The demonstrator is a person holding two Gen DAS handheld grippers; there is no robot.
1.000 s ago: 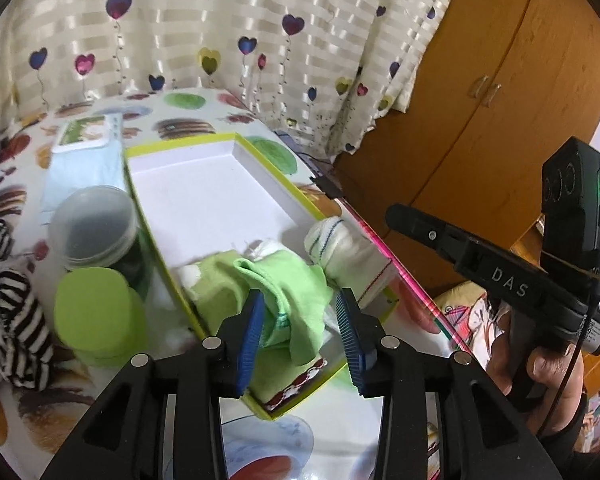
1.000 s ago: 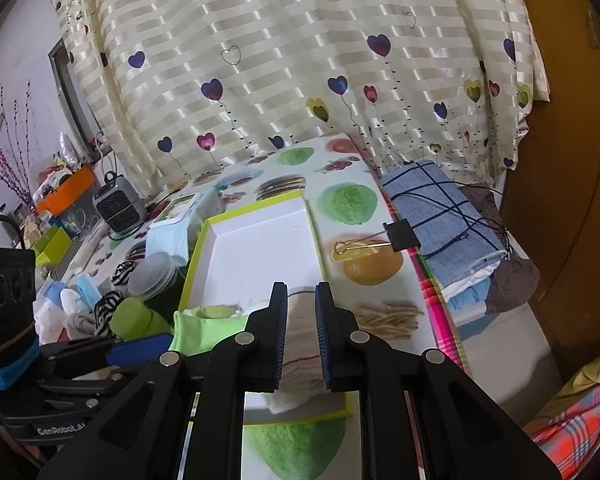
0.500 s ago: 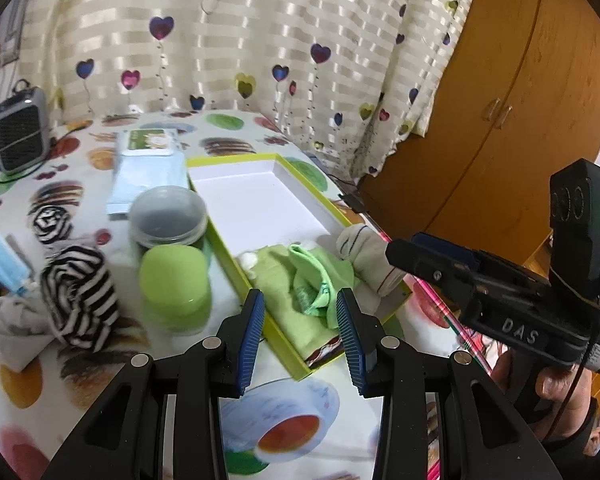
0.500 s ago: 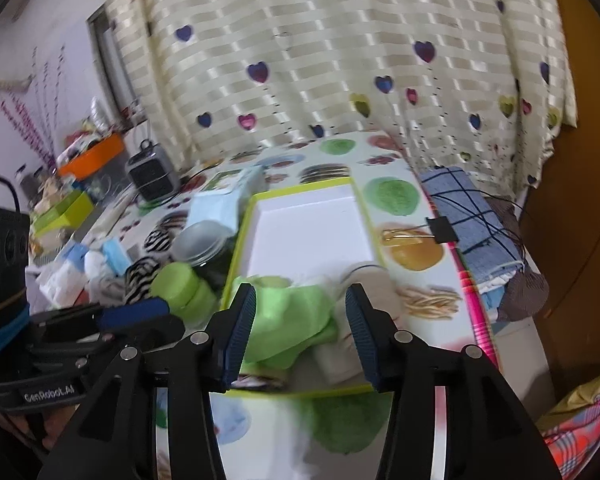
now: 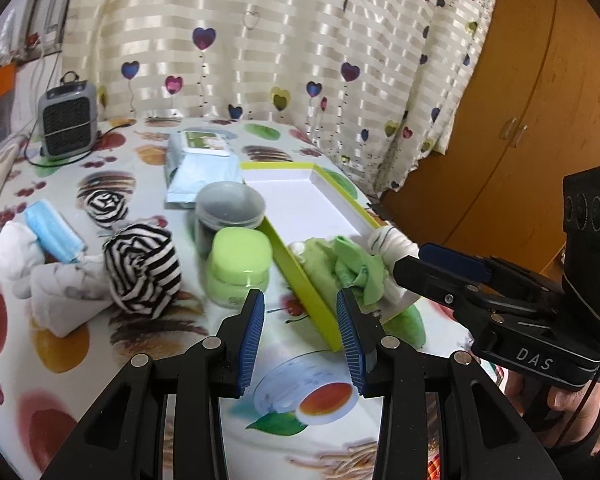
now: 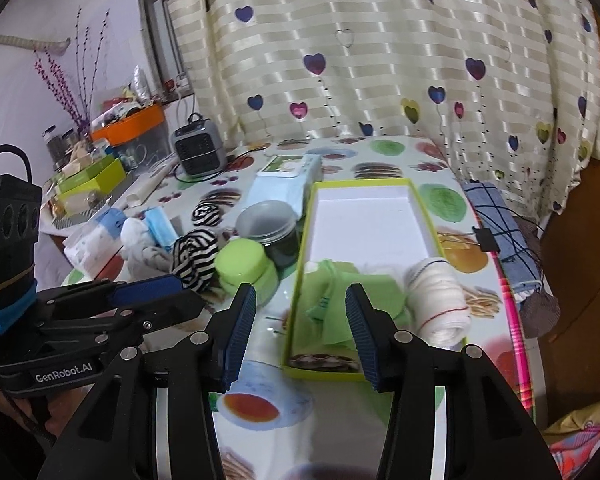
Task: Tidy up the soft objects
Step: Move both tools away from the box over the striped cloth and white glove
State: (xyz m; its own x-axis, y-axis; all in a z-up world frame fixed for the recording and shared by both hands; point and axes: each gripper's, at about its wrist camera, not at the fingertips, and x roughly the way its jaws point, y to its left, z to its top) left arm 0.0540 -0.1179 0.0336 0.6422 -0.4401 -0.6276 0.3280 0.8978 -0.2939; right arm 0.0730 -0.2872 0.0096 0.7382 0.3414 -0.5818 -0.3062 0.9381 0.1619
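Observation:
A lime-edged white box [image 6: 364, 220] [image 5: 300, 196] lies on the fruit-print table. At its near end lie a green cloth [image 6: 340, 300] [image 5: 340, 264] and a rolled white sock [image 6: 440, 300] [image 5: 392, 240]. Left of the box are a rolled black-and-white striped sock [image 5: 142, 268] [image 6: 196, 256], a smaller striped roll [image 5: 106, 204] [image 6: 208, 214], white cloths [image 5: 56, 292] and a blue mask [image 5: 52, 232]. My left gripper [image 5: 300, 332] is open and empty, above the table before the box's near corner. My right gripper [image 6: 300, 328] is open and empty, before the box.
A lime-lidded jar [image 5: 240, 268] [image 6: 246, 268] and a grey-lidded jar [image 5: 228, 212] [image 6: 268, 228] stand against the box's left side. A wipes pack [image 5: 204, 168] and a small grey heater [image 5: 68, 124] are farther back. A wooden cupboard [image 5: 520, 120] stands right; curtain behind.
The right gripper has opened and let go of the white sock in the box, then drawn back. The left gripper has drawn back from the green cloth and swung left, showing the striped socks.

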